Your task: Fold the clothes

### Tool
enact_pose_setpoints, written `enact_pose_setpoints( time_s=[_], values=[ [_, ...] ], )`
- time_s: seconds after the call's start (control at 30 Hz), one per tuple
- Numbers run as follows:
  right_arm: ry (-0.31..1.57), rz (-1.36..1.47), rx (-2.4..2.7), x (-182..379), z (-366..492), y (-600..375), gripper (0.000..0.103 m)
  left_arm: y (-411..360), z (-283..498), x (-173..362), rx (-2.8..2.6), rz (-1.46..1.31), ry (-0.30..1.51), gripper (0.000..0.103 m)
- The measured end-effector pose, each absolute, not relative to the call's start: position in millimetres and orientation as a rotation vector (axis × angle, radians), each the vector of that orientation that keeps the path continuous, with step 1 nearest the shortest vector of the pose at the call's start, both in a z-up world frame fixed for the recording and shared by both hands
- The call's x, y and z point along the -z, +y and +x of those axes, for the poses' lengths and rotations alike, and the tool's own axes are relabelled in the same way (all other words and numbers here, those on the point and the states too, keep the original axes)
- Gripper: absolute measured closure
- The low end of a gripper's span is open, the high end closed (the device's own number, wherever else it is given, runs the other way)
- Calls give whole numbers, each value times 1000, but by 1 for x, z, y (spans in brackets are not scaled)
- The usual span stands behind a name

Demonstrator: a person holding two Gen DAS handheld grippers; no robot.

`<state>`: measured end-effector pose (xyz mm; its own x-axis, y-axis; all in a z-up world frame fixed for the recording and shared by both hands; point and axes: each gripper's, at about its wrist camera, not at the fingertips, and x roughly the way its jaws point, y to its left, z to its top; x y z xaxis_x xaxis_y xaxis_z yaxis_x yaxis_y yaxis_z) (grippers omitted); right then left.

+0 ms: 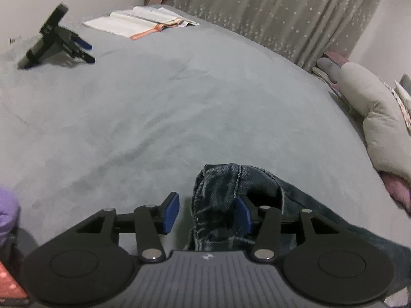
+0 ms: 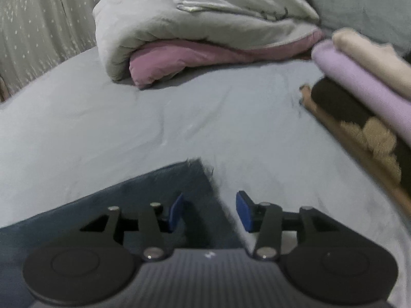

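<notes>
Dark blue jeans (image 1: 218, 200) lie on the grey bed sheet (image 1: 154, 115). In the left wrist view a bunched, seamed end of them stands up between the jaws of my left gripper (image 1: 206, 215). The right pad (image 1: 242, 215) touches the denim and the left pad (image 1: 170, 215) stands apart from it, so this gripper is open. In the right wrist view a flat, frayed corner of the jeans (image 2: 179, 179) rests on the sheet. My right gripper (image 2: 210, 212) is open just above that corner, with the cloth's edge running under the gap.
A spare black gripper (image 1: 59, 41) and an open book (image 1: 138, 23) lie at the far side of the bed, before a starred curtain (image 1: 282, 12). A rolled grey and pink duvet (image 2: 205, 38) sits ahead. A stack of folded clothes (image 2: 359, 89) is at the right.
</notes>
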<state>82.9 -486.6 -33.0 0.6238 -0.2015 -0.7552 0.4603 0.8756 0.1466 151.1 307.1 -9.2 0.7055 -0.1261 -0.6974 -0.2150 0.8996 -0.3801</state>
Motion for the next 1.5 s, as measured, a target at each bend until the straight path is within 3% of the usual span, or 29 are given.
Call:
enact_pose_setpoints(
  time_s=[0.33,0.43,0.77,0.87,1.07,1.3,1.5],
  values=[
    [818,527,377,33,42,-489,58,333,175,63,22,-656,782,57],
    [803,540,379,31,40,-485,58,323,178,64,-15,-574,765,66],
    [772,593,346,22,30,-481,57,281,176,39,-130,-323,735,63],
    [772,534,306,15,37,-473,56,277,166,19,-110,-315,713,57],
    [762,249,29,-7,67,-416,51,250,157,-14,34,-95,658,28],
    [755,-28,-380,-21,120,-315,49,184,189,-18,300,255,669,27],
    [796,-164,-568,-2,160,-247,49,173,220,-7,435,304,740,27]
  ],
)
